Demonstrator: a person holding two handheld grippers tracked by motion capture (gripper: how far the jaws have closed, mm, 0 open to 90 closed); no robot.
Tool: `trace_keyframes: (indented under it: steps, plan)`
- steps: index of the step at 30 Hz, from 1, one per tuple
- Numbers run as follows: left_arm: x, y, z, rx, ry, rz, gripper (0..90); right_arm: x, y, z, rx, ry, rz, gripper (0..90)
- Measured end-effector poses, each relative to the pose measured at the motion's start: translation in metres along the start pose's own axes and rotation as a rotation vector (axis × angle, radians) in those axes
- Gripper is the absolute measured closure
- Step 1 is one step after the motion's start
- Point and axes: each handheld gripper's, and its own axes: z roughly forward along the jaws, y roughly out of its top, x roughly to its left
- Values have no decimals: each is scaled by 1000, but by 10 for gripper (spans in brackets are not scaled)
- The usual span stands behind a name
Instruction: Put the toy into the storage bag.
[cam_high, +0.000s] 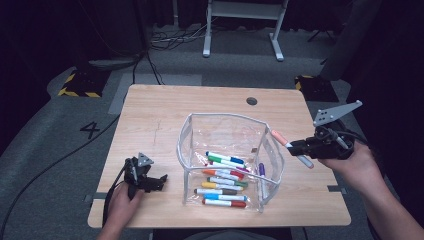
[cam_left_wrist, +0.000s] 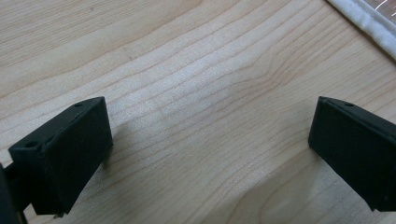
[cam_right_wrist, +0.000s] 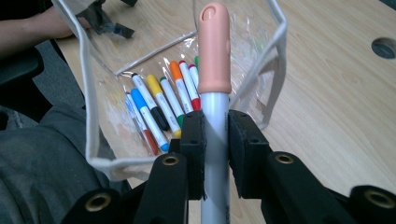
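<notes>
Wooden table (cam_high: 150, 115) | right gripper (cam_high: 295, 147) raised, clamping peach-capped marker (cam_high: 292, 148) | left gripper (cam_high: 161, 181) resting, apart

A light wooden table (cam_high: 150, 110) fills the middle of the high view, a round dark grommet hole (cam_high: 252, 101) near its far edge; grey carpet (cam_high: 45, 150) surrounds it, with a painted number 4 (cam_high: 90, 130) to the left; two black-and-yellow striped floor blocks (cam_high: 80, 85) sit beyond the far corners, the other at the right (cam_high: 311, 86); black cables (cam_high: 170, 37) tangle near the white legs of a stand (cam_high: 242, 30) at the back; a dark cable (cam_high: 55, 165) crosses the carpet on the left.
</notes>
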Motion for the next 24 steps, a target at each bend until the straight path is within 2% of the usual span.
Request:
trace_keyframes:
  steps: [10, 17, 24]
  plan:
    - [0, 0, 0, 0, -3, 0, 0, 15, 46, 14, 23, 45, -91, 766]
    - [0, 1, 0, 4, -1, 4, 0, 23, 70, 35, 43, 81, -134, 766]
    - [1, 1, 0, 3, -1, 4, 0, 34, 94, 58, 93, 110, -178, 766]
